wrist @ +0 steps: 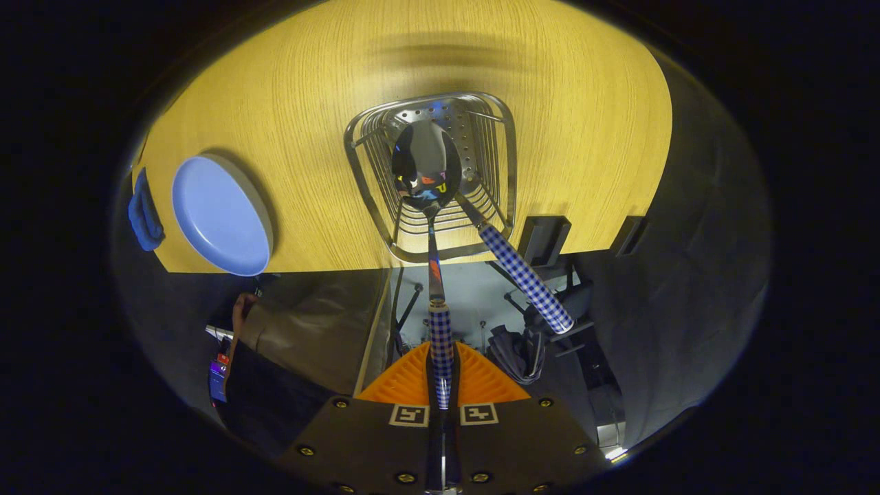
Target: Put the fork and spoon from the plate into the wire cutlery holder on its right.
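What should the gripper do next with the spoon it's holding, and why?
Probably lower it a little further, then open. The gripper is shut on the spoon by its checked handle, and the bowl hangs over the mouth of the wire cutlery holder. The fork already leans in there to one side, and the blue plate lies bare.

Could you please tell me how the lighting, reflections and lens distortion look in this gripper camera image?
Gripper view: fisheye bends the yellow wooden table edges; the shiny metal spoon bowl mirrors coloured glints over the wire cutlery holder; soft shadow bands lie on the table beyond the holder; the round blue plate is evenly lit; the gripper, shut on the spoon's checked handle, is sharp.
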Demonstrator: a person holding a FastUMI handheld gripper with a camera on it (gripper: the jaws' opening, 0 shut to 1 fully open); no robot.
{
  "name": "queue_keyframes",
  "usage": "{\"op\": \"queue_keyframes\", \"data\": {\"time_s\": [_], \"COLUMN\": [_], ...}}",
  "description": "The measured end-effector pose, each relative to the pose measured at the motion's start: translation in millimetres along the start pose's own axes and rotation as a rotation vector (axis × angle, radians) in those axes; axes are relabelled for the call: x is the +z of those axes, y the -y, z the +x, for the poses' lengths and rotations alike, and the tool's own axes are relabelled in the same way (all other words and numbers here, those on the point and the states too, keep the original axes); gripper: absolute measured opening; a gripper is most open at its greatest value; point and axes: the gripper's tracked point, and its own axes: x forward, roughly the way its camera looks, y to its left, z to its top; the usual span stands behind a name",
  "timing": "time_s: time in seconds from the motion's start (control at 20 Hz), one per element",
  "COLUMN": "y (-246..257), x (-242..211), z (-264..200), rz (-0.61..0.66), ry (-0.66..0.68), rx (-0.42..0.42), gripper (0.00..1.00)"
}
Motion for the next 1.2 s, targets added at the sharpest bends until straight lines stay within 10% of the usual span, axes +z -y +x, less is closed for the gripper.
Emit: {"op": "queue_keyframes", "data": {"time_s": [1.0,1.05,1.15,1.2], "y": [10.9,11.2,9.0,10.0], "x": [28.8,24.6,20.9,19.5], "z": [-23.9,-17.7,-22.2,-26.7], "rz": [-0.016,-0.021,-0.025,-0.032], "ry": [-0.042,-0.034,-0.024,-0.016], "rx": [-0.028,-0.026,-0.017,-0.018], "gripper": [0.12,0.14,0.56,0.56]}}
